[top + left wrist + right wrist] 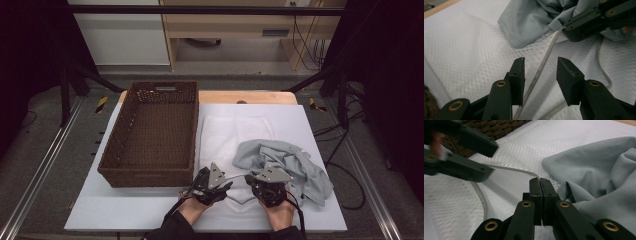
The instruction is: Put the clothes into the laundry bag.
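A brown woven basket (150, 137) sits on the left part of the bench (90, 197), its long axis running away from the person, with a slot handle in the far wall. Just right of it lies a white mesh laundry bag (235, 132), flat on the pale bench top, also lengthwise away from the person.

Near the front edge, the left gripper (541, 72) has its fingers (517, 75) standing apart at a middling gap. A thin pale drawstring (541, 67) of the bag runs between them without being pressed, stretched in a straight line up towards the right gripper's tip. The right gripper (540, 182) has its fingers pressed together on the end of that drawstring, which curves away from the tip across the mesh towards the left gripper.

To the right, a grey-blue garment (290, 162) lies crumpled on the mesh bag, one hemmed corner pointing towards the basket.

Beyond the bench stand pale wooden furniture (225, 30) and a white panel (120, 40); dark frame legs and cables flank the bench on a grey floor.
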Demonstrator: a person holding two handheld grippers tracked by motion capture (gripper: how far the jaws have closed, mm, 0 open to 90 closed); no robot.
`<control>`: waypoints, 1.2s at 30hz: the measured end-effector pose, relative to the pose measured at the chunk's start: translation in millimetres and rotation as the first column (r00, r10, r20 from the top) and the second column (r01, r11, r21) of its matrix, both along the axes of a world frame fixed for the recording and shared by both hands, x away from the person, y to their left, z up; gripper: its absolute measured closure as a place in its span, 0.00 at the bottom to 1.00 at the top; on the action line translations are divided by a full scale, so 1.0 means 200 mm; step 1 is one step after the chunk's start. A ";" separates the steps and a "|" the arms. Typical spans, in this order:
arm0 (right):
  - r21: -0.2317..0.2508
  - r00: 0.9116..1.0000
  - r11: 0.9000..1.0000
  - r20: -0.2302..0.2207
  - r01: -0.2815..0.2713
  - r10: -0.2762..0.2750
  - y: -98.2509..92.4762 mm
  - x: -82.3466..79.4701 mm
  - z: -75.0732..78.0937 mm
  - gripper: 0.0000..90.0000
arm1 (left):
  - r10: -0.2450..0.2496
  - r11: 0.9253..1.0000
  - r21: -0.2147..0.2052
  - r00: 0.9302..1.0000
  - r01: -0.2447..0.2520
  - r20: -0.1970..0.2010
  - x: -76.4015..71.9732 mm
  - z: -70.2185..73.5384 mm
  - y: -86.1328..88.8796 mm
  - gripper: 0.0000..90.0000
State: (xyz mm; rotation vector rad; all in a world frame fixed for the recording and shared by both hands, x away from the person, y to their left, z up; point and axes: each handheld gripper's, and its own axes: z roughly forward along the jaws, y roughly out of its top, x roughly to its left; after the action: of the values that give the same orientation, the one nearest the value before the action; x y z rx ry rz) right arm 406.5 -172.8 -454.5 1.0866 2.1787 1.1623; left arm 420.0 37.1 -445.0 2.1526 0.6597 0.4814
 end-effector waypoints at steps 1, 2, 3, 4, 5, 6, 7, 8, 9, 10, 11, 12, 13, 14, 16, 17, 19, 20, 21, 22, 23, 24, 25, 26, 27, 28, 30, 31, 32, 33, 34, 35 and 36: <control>0.006 1.000 1.000 0.000 -0.002 0.002 0.00 0.00 0.00 0.99 | -0.005 1.000 0.010 1.000 0.005 -0.012 0.03 -0.02 -0.03 0.65; 0.005 1.000 1.000 0.001 -0.004 0.004 0.00 0.00 0.00 0.99 | -0.007 1.000 0.023 1.000 0.008 -0.017 0.04 -0.03 -0.05 0.65; 0.007 1.000 1.000 0.002 -0.007 0.007 0.00 0.00 0.00 0.99 | -0.010 0.999 0.039 1.000 0.010 -0.018 0.05 -0.04 -0.07 0.68; 0.006 1.000 1.000 0.001 -0.013 0.013 -0.01 0.00 0.00 0.99 | -0.011 0.999 0.049 1.000 0.012 -0.018 0.06 -0.05 -0.08 0.71; 0.006 1.000 1.000 0.000 -0.014 0.014 0.00 0.00 0.00 0.99 | -0.013 0.998 0.060 1.000 0.014 -0.019 0.07 -0.05 -0.08 0.74; 0.003 1.000 1.000 0.001 -0.016 0.016 0.00 0.00 0.00 0.99 | -0.021 0.998 0.056 0.999 0.023 -0.027 0.07 -0.06 -0.08 0.80; 0.004 1.000 1.000 -0.004 -0.016 0.016 0.00 0.00 0.00 0.99 | -0.029 0.999 0.044 0.999 0.031 -0.041 0.08 -0.06 -0.08 0.87; 0.004 1.000 1.000 -0.004 -0.016 0.016 0.00 0.00 0.00 0.99 | -0.029 0.999 0.044 0.999 0.031 -0.041 0.08 -0.06 -0.08 0.91; -0.003 1.000 1.000 -0.009 -0.023 0.023 0.00 0.00 -0.01 0.99 | -0.040 0.998 0.037 0.998 0.042 -0.055 0.08 -0.07 -0.07 0.97; -0.003 1.000 1.000 -0.013 -0.025 0.025 0.00 0.00 -0.01 0.99 | -0.045 0.998 0.037 0.997 0.047 -0.056 0.07 -0.07 -0.06 0.97; -0.006 1.000 1.000 -0.013 -0.027 0.027 0.00 0.00 -0.01 0.99 | -0.050 0.998 0.041 0.997 0.052 -0.056 0.07 -0.06 -0.06 0.97; -0.007 1.000 1.000 -0.014 -0.027 0.027 0.01 0.00 -0.01 0.98 | -0.052 0.998 0.036 0.997 0.054 -0.056 0.06 -0.06 -0.06 0.97; -0.010 0.999 1.000 -0.016 -0.030 0.030 0.01 0.00 -0.01 0.97 | -0.053 0.998 0.035 0.997 0.055 -0.058 0.06 -0.06 -0.05 0.98; -0.008 0.999 0.999 -0.017 -0.033 0.033 0.01 0.00 -0.01 0.95 | -0.053 0.998 0.033 0.997 0.055 -0.057 0.06 -0.06 -0.05 0.98; -0.004 0.999 0.999 -0.019 -0.035 0.035 0.01 0.00 -0.01 0.92 | -0.053 0.998 0.029 0.997 0.055 -0.058 0.05 -0.06 -0.04 0.98; 0.008 0.999 0.999 -0.022 -0.041 0.041 0.00 -0.01 0.00 0.87 | -0.056 0.998 0.005 0.996 0.057 -0.070 0.05 -0.05 -0.03 0.98; 0.009 0.999 0.999 -0.018 -0.045 0.045 -0.02 -0.02 0.02 0.82 | -0.051 0.999 0.005 0.996 0.051 -0.071 0.04 -0.05 -0.02 0.98; 0.009 0.999 0.999 -0.018 -0.045 0.045 -0.02 -0.02 0.02 0.82 | -0.051 0.999 0.005 0.996 0.051 -0.071 0.04 -0.05 -0.02 0.98; 0.035 0.999 0.999 0.009 -0.034 0.034 -0.05 -0.04 0.05 0.77 | -0.051 0.999 0.001 0.996 0.051 -0.073 0.04 -0.05 -0.02 0.98; 0.051 0.999 0.998 0.012 -0.031 0.031 -0.07 -0.05 0.07 0.75 | -0.046 0.999 0.000 0.996 0.046 -0.077 0.04 -0.06 -0.02 0.98; 0.063 0.999 0.998 0.029 -0.014 0.013 -0.11 -0.06 0.09 0.72 | -0.044 0.999 0.000 0.996 0.045 -0.081 0.04 -0.06 -0.02 0.98; 0.064 0.999 0.998 0.045 0.007 -0.010 -0.14 -0.07 0.11 0.68 | -0.044 0.999 0.001 0.996 0.044 -0.082 0.04 -0.06 -0.02 0.98; 0.063 0.998 0.997 0.048 0.032 -0.035 -0.16 -0.08 0.11 0.64 | -0.043 0.999 0.004 0.996 0.044 -0.081 0.04 -0.06 -0.01 0.98; 0.060 0.997 0.997 0.043 0.055 -0.058 -0.19 -0.08 0.12 0.60 | -0.042 0.999 0.003 0.996 0.042 -0.081 0.04 -0.06 -0.01 0.98; 0.045 0.996 0.996 0.046 0.079 -0.081 -0.21 -0.08 0.11 0.55 | -0.042 0.999 0.001 0.996 0.042 -0.082 0.04 -0.06 -0.01 0.98; 0.030 0.993 0.995 0.053 0.100 -0.101 -0.22 -0.08 0.10 0.51 | -0.039 0.999 -0.002 0.996 0.039 -0.082 0.04 -0.06 -0.01 0.98; 0.014 0.991 0.992 0.048 0.127 -0.127 -0.24 -0.07 0.09 0.47 | -0.040 0.999 -0.003 0.996 0.040 -0.083 0.04 -0.06 -0.01 0.98; 0.006 0.991 0.991 0.037 0.132 -0.132 -0.25 -0.06 0.07 0.45 | -0.040 0.999 -0.003 0.996 0.040 -0.084 0.03 -0.06 -0.01 0.98; 0.004 0.991 0.991 0.025 0.132 -0.132 -0.25 -0.05 0.05 0.44 | -0.040 0.999 -0.002 0.996 0.040 -0.083 0.03 -0.06 -0.01 0.98; -0.019 0.991 0.991 0.004 0.134 -0.134 -0.24 -0.03 0.00 0.44 | -0.040 0.999 -0.003 0.995 0.039 -0.087 0.04 -0.06 -0.02 0.98; -0.040 0.991 0.990 0.000 0.136 -0.136 -0.23 -0.01 -0.01 0.44 | -0.040 0.999 -0.003 0.995 0.039 -0.087 0.04 -0.06 -0.02 0.98; -0.068 0.989 0.986 -0.014 0.149 -0.151 -0.22 0.00 -0.04 0.45 | -0.040 0.999 -0.004 0.995 0.040 -0.092 0.04 -0.06 -0.02 0.98; -0.088 0.988 0.985 -0.010 0.151 -0.153 -0.22 0.01 -0.06 0.47 | -0.040 0.999 -0.004 0.995 0.040 -0.092 0.04 -0.06 -0.02 0.98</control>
State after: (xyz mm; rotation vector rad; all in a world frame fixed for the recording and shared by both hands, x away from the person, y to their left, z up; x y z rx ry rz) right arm 408.1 -216.0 -466.1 1.2051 2.0969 0.9863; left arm 427.4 34.0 -457.8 2.1923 0.6660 0.3622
